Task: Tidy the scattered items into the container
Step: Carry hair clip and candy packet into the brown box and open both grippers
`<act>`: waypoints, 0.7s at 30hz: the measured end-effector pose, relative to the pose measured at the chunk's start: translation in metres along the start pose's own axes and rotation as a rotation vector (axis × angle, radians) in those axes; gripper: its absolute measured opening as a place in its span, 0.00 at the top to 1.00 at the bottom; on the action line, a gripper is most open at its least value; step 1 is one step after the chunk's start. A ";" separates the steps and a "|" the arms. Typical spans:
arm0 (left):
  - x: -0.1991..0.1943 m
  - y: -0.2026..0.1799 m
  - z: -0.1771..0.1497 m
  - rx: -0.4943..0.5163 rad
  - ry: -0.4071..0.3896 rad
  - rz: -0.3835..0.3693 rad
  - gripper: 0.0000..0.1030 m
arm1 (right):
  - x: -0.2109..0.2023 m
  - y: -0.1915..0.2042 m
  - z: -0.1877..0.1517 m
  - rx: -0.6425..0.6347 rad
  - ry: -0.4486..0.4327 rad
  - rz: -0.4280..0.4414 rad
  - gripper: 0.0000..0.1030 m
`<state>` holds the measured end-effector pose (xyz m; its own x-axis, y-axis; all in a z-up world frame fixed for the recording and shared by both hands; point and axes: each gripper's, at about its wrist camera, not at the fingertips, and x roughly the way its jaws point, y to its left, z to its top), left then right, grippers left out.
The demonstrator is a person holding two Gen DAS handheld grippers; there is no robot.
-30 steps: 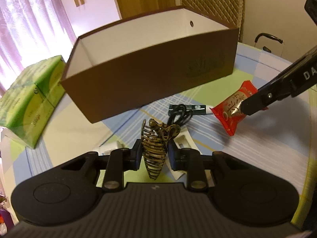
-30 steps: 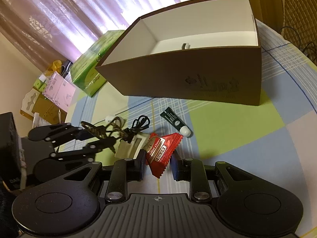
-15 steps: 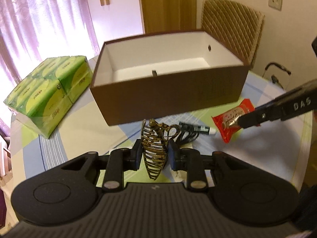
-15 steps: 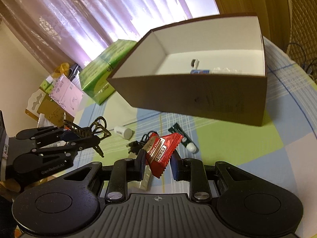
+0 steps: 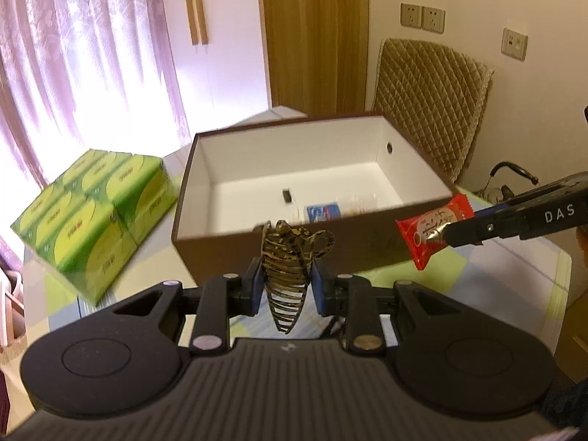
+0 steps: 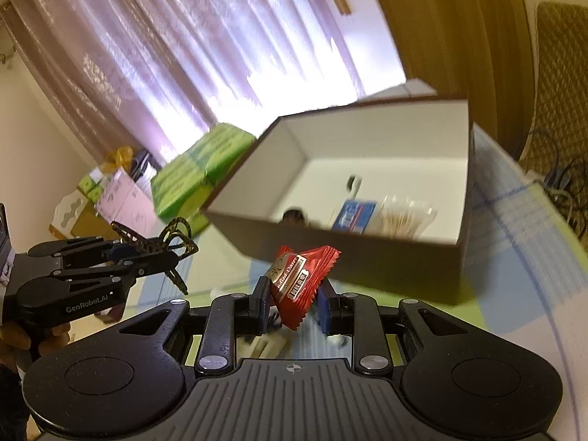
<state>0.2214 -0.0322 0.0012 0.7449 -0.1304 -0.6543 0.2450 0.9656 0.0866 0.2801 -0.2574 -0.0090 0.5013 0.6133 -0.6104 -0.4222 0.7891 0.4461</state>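
**Brown box sitting open while both grippers are holding items above the table**

The brown box point(image 5: 294, 253), white inside, is standing on the checked tablecloth point(image 5: 514, 268) with its near wall facing both cameras. That near wall is hiding part of the box floor: a small blue packet point(image 5: 323, 211) and a clear pack of what look like cotton swabs point(image 6: 404, 217) are lying inside, partly cut off by the rim, and a small dark object point(image 6: 294, 217) beside them is too blurred to name. The items left on the table below the right gripper are mostly covered by its body and cannot be made out.

The left gripper point(image 5: 286, 286) is clamping a tortoiseshell hair claw clip point(image 5: 286, 275) between its nearly closed fingers, the clip's pointed end hanging down and its looped handles rising above the pads. The right gripper point(image 6: 292, 301) is pinching a red snack packet point(image 6: 301, 283) by its lower half, fingers also narrowly set, the packet tilted with its crimped edge up.

Both grippers are angling downward toward the box, just short of its near wall. The left one is appearing at the left edge of the right wrist view, a person's hand point(image 6: 22, 334) gripping its handle. A green multipack of tissues point(image 5: 92, 217) is lying left of the box.
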 end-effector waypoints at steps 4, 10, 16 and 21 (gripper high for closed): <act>0.004 -0.004 0.018 0.006 -0.030 -0.005 0.77 | -0.003 -0.006 0.017 -0.008 -0.038 -0.007 0.72; 0.022 -0.009 0.047 0.014 -0.061 0.000 0.77 | 0.002 -0.019 0.039 -0.032 -0.074 -0.022 0.72; 0.056 -0.008 0.077 0.010 -0.054 0.008 0.77 | 0.024 -0.034 0.063 -0.048 -0.093 -0.032 0.72; 0.093 -0.004 0.096 -0.004 -0.019 0.008 0.77 | 0.052 -0.045 0.081 -0.048 -0.070 -0.045 0.72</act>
<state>0.3491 -0.0699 0.0115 0.7585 -0.1265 -0.6393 0.2364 0.9676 0.0890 0.3860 -0.2587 -0.0079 0.5714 0.5795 -0.5811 -0.4327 0.8144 0.3867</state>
